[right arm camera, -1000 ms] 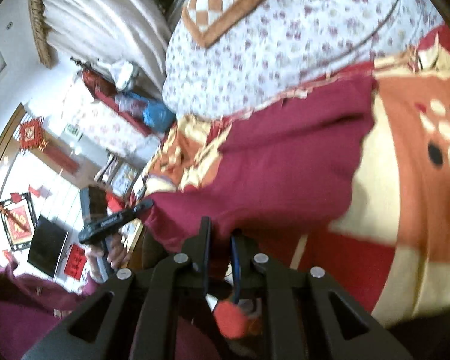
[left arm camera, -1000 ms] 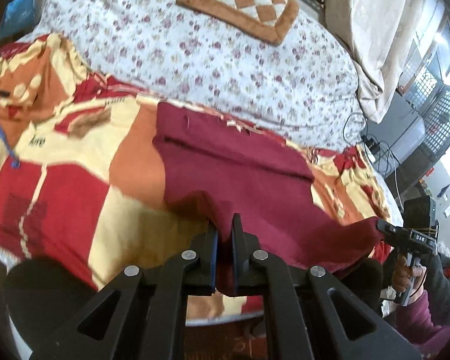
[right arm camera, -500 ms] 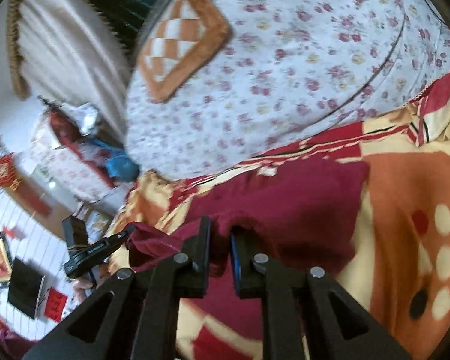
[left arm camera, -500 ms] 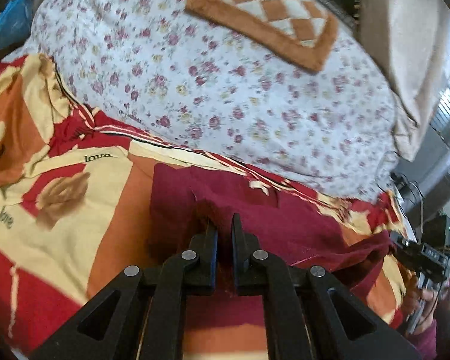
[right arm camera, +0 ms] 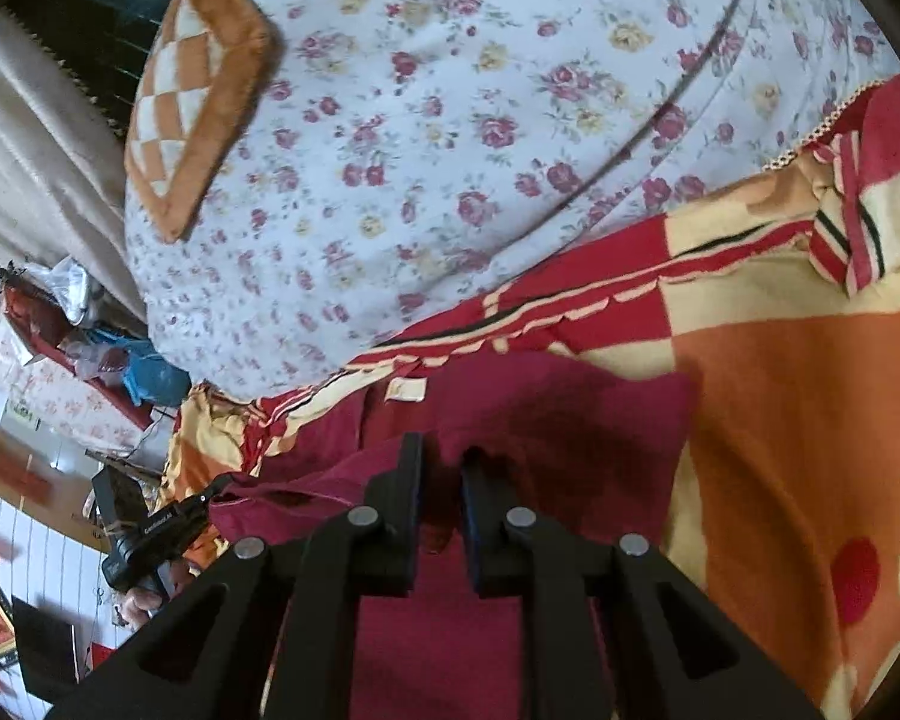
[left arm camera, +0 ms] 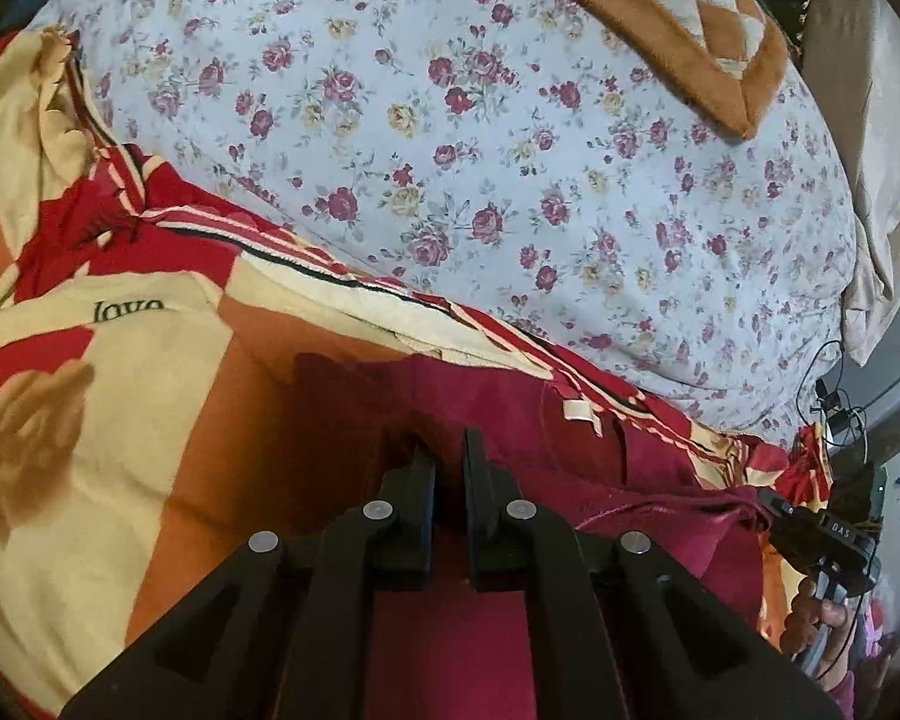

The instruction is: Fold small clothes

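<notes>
A maroon garment (left arm camera: 576, 420) lies on the patterned blanket (left arm camera: 150, 408), its near edge doubled over toward the far edge. My left gripper (left arm camera: 447, 450) is shut on the garment's folded edge, low over the cloth. My right gripper (right arm camera: 441, 459) is shut on the garment (right arm camera: 570, 420) at its other near corner. Each gripper shows in the other's view, the right one (left arm camera: 816, 531) and the left one (right arm camera: 162, 531), both pinching maroon cloth. A white label (left arm camera: 579, 411) shows near the far edge of the garment.
A big floral-print quilt (left arm camera: 510, 150) rises just behind the garment, with an orange checked cushion (left arm camera: 678, 18) on top. The red, cream and orange blanket spreads to both sides. Cables (left arm camera: 834, 396) and room clutter (right arm camera: 90, 360) lie beyond the bed.
Both grippers have carried the near edge of the garment forward, from the front of the bed toward the quilt, folding it over itself. Both stay shut on the cloth.
</notes>
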Demonstrator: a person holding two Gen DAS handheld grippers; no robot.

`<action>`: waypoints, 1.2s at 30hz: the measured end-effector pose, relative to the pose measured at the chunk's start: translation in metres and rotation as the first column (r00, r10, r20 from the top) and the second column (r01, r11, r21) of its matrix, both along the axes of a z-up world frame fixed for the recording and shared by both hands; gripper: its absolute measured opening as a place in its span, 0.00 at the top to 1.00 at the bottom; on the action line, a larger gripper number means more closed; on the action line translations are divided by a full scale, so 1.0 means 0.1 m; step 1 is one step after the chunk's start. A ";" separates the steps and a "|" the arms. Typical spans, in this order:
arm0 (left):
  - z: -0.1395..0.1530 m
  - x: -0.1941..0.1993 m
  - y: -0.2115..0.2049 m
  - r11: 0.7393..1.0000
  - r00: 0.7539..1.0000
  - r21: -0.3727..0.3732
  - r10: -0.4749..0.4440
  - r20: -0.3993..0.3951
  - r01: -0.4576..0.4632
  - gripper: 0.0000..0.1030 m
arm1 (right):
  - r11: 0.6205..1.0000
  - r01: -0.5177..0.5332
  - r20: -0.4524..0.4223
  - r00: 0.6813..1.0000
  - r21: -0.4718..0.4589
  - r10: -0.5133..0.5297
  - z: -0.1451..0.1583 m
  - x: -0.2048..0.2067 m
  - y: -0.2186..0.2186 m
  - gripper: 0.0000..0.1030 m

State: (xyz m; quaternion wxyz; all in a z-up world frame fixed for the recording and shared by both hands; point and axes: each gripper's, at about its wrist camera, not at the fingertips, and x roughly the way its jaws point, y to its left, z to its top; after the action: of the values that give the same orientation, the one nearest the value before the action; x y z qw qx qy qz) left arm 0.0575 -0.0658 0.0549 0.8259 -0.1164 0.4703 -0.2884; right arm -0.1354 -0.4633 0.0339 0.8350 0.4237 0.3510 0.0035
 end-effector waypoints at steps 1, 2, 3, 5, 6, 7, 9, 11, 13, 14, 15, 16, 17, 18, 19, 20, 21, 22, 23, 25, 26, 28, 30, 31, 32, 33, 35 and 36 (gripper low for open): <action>-0.02 0.03 -0.01 1.000 1.000 -0.004 0.002 -0.003 -0.002 1.00 | 1.000 0.005 -0.002 1.000 -0.002 -0.005 -0.03 0.05 -0.02 0.89; -0.05 0.07 -0.01 1.000 1.000 -0.013 0.006 -0.008 -0.007 1.00 | 1.000 0.009 -0.002 1.000 -0.002 -0.009 -0.04 0.08 -0.03 0.89; -0.07 0.11 -0.01 1.000 1.000 -0.026 0.011 -0.014 -0.011 1.00 | 1.000 0.013 -0.003 1.000 -0.001 -0.013 -0.06 0.12 -0.04 0.89; -0.12 0.16 0.00 0.999 1.000 -0.041 0.013 -0.028 -0.015 1.00 | 0.999 0.032 -0.020 0.999 -0.015 -0.032 -0.14 0.21 -0.06 0.89; -0.16 0.18 0.00 0.999 0.999 -0.046 0.008 -0.041 -0.009 0.99 | 0.999 0.044 -0.036 0.998 -0.031 -0.046 -0.20 0.26 -0.07 0.89; -0.18 0.19 -0.01 0.999 0.999 -0.046 -0.003 -0.052 0.000 0.97 | 0.998 0.046 -0.056 0.997 -0.043 -0.049 -0.24 0.30 -0.07 0.89; -0.18 0.20 0.00 0.999 0.997 -0.048 -0.030 -0.074 0.026 0.88 | 0.997 0.024 -0.117 0.993 -0.068 -0.032 -0.30 0.38 -0.04 0.85; -0.08 0.17 0.05 0.999 0.999 -0.046 -0.020 -0.051 0.018 0.66 | 0.996 0.021 -0.095 0.995 -0.092 -0.030 -0.23 0.33 0.01 0.74; 0.06 0.13 0.14 0.999 1.000 -0.046 0.023 0.012 -0.023 0.42 | 0.986 0.049 -0.065 0.996 -0.161 -0.060 -0.07 0.22 0.07 0.51; 0.11 0.11 0.18 0.997 0.999 -0.060 0.040 0.029 -0.038 0.39 | 0.976 0.075 -0.042 0.995 -0.206 -0.086 0.04 0.15 0.10 0.39; 0.14 0.10 0.21 0.996 0.998 -0.079 0.051 0.036 -0.048 0.39 | 0.969 0.086 -0.015 0.996 -0.232 -0.092 0.13 0.08 0.13 0.39; 0.15 0.09 0.22 0.995 0.998 -0.089 0.048 0.031 -0.045 0.39 | 0.963 0.071 0.006 0.997 -0.258 -0.072 0.23 0.05 0.19 0.39; 0.15 0.08 0.21 0.996 0.999 -0.084 0.041 0.023 -0.039 0.39 | 0.960 0.047 -0.002 0.999 -0.275 -0.049 0.28 0.06 0.24 0.39; 0.13 0.07 0.17 0.998 0.999 -0.061 0.033 0.017 -0.032 0.39 | 0.955 0.013 -0.021 1.000 -0.295 -0.021 0.32 0.09 0.31 0.39; 0.09 0.05 0.12 0.999 1.000 -0.033 0.023 0.017 -0.023 0.39 | 0.950 -0.026 -0.040 0.999 -0.312 0.014 0.32 0.15 0.40 0.39; 0.05 0.03 0.06 1.000 1.000 0.004 0.010 0.020 -0.011 0.39 | 0.946 -0.069 -0.058 0.997 -0.318 0.053 0.30 0.22 0.49 0.39; -0.01 0.01 -0.02 0.998 1.000 0.057 0.000 0.020 -0.001 0.39 | 0.943 -0.100 -0.078 0.994 -0.317 0.079 0.25 0.29 0.56 0.39; -0.07 -0.01 -0.09 0.994 1.000 0.113 -0.005 0.019 0.003 0.39 | 0.938 -0.132 -0.110 0.989 -0.321 0.101 0.18 0.36 0.63 0.39; -0.17 -0.02 -0.19 0.978 1.000 0.207 -0.013 0.011 0.010 0.39 | 0.930 -0.158 -0.147 0.982 -0.333 0.115 0.10 0.43 0.67 0.39; -0.34 -0.03 -0.27 0.944 1.000 0.331 -0.020 0.000 0.018 0.39 | 0.892 -0.199 -0.254 0.962 -0.407 0.099 -0.08 0.60 0.72 0.40; -0.41 -0.04 -0.28 0.935 1.000 0.353 -0.021 0.004 0.019 0.39 | 0.856 -0.189 -0.295 0.954 -0.481 0.045 -0.17 0.66 0.70 0.47; -0.43 -0.03 -0.25 0.940 1.000 0.342 -0.023 0.014 0.017 0.39 | 0.830 -0.126 -0.295 0.954 -0.543 -0.048 -0.28 0.70 0.51 0.54; -0.40 -0.02 -0.22 0.946 1.000 0.324 -0.015 -0.005 0.016 0.39 | 0.899 -0.079 -0.286 0.957 -0.431 -0.053 -0.31 0.65 0.34 0.58; -0.38 -0.02 -0.18 0.950 1.000 0.313 -0.005 -0.009 0.007 0.39 | 0.920 -0.054 -0.247 0.968 -0.388 -0.047 -0.25 0.57 0.28 0.58; -0.36 -0.01 -0.15 0.953 1.000 0.304 0.009 -0.010 -0.005 0.39 | 0.922 -0.048 -0.221 0.974 -0.385 -0.042 -0.18 0.51 0.27 0.57; -0.34 0.00 -0.12 0.954 1.000 0.298 0.022 -0.008 -0.018 0.39 | 0.917 -0.041 -0.197 0.979 -0.397 -0.042 -0.10 0.43 0.27 0.56; -0.35 0.01 -0.08 0.957 0.999 0.288 0.046 -0.013 -0.040 0.39 | 0.891 0.003 -0.158 0.984 -0.453 -0.084 0.06 0.28 0.24 0.36; -0.37 0.03 -0.08 0.958 0.998 0.285 0.052 -0.026 -0.042 0.39 | 0.880 0.022 -0.146 0.984 -0.475 -0.103 0.11 0.25 0.22 0.32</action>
State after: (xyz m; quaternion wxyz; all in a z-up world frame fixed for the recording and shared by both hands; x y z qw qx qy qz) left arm 0.0605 -0.0737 0.0177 0.8326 -0.0127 0.5177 -0.1963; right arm -0.1101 -0.4418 0.0450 0.8803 0.2179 0.3958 -0.1444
